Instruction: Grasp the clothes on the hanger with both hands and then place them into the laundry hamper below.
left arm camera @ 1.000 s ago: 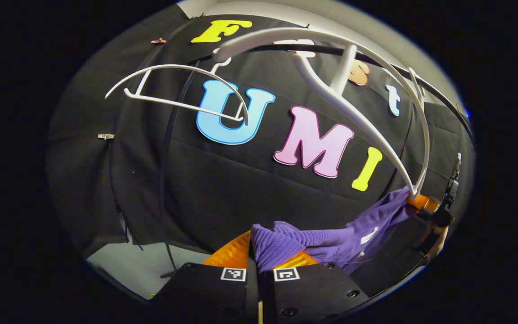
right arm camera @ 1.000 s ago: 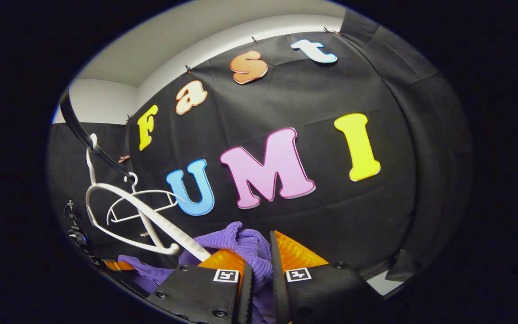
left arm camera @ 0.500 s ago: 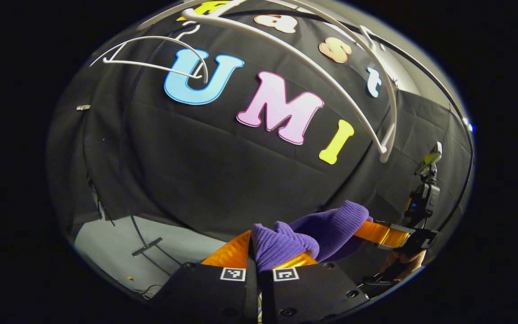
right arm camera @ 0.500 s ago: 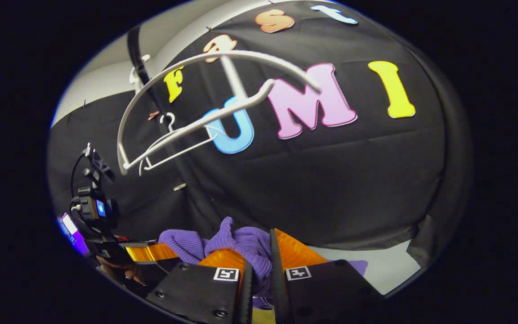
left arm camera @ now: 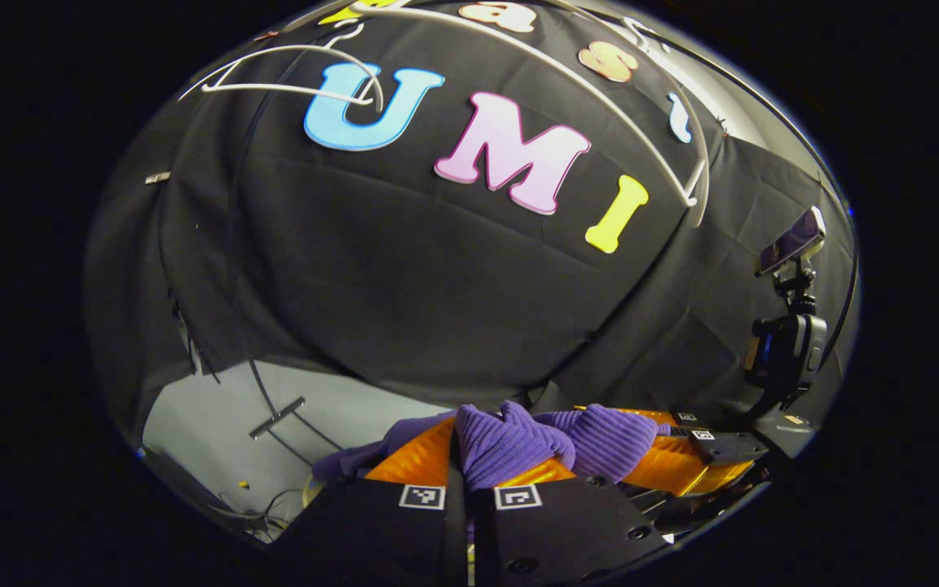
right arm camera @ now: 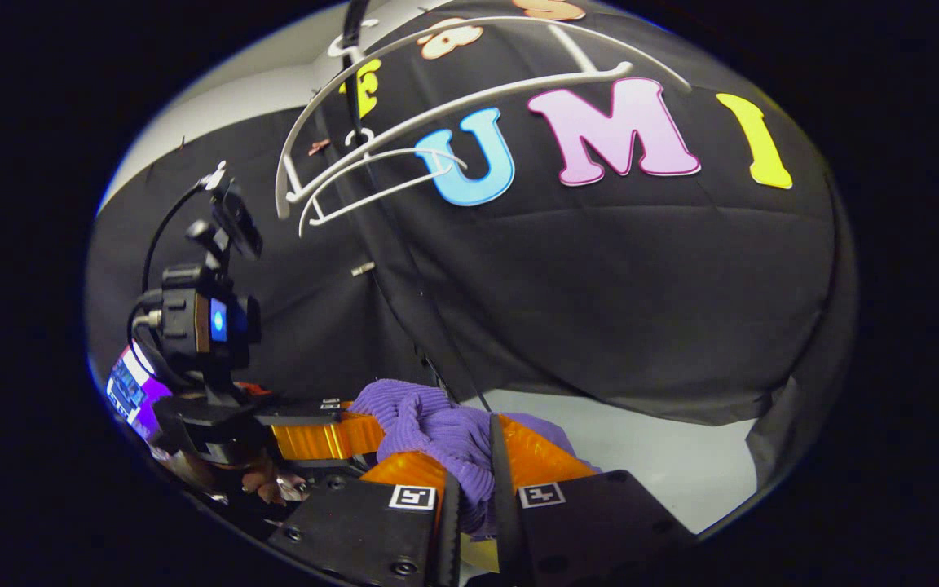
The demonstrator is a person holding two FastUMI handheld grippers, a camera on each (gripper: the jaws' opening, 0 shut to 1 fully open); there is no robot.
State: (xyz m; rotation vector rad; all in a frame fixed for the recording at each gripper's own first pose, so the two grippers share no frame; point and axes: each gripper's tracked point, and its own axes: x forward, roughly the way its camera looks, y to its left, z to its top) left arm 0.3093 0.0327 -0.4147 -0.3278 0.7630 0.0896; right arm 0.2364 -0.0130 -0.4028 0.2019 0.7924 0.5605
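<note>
- My left gripper has its two orange fingers pinched hard on a bunch of purple knit garment, with the cloth bulging up out of the narrow gap between them.
- My right gripper is clamped the same way: its orange fingers squeeze a fold of the same purple garment, which spills over to the left of the tips.
- In the left gripper view, my right gripper shows low on the right, just beside my left one, with the purple cloth bridging the two.
- In the right gripper view, my left gripper sits low on the left, close by, with a hand under it and its camera mount standing above.
- The garment is off the hangers and held between both grippers, well below them.
- A bare white hanger curves across the top of the left gripper view, with a second thinner hanger at upper left.
- In the right gripper view, the white hanger and the thinner one both hang from a dark rail at upper left.
- The light floor shows beneath the black cloth wall; I cannot make out the hamper.
</note>
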